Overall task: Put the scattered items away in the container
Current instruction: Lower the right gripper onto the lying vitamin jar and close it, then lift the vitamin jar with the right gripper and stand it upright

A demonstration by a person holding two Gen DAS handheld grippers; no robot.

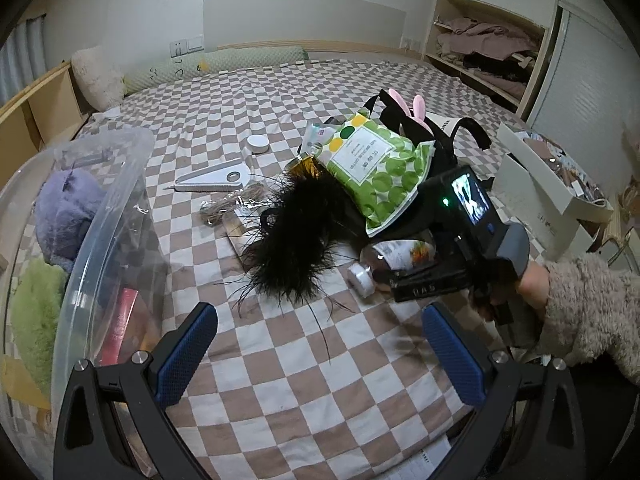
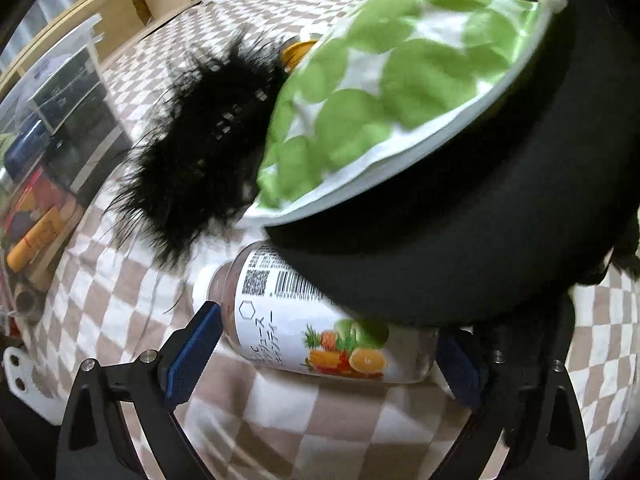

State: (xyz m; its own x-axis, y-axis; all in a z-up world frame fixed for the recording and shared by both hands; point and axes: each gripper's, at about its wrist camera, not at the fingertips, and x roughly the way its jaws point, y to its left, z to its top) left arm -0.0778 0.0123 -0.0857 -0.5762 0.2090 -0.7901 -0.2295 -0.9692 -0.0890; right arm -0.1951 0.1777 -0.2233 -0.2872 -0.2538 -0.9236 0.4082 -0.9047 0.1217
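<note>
We're seeing the clear container (image 1: 104, 216) sitting at far left on the checkered bed (image 1: 280, 360), plush toys already lying inside. Our left gripper (image 1: 320, 344) is hovering spread wide, holding nothing. Black feather piece (image 1: 292, 232) and green dotted pack (image 1: 376, 168) are lying mid-bed. Right gripper (image 2: 324, 354) is straddling the juice bottle (image 2: 316, 332), fingers apart, contact unclear.

Legible markings: bottle only

Bottle (image 2: 320, 332) label: barcode, QR code, hexagon mark, fruit picture, Japanese lettering; green-dotted packet (image 1: 376, 168) above the bottle bears an unreadable white label.
</note>
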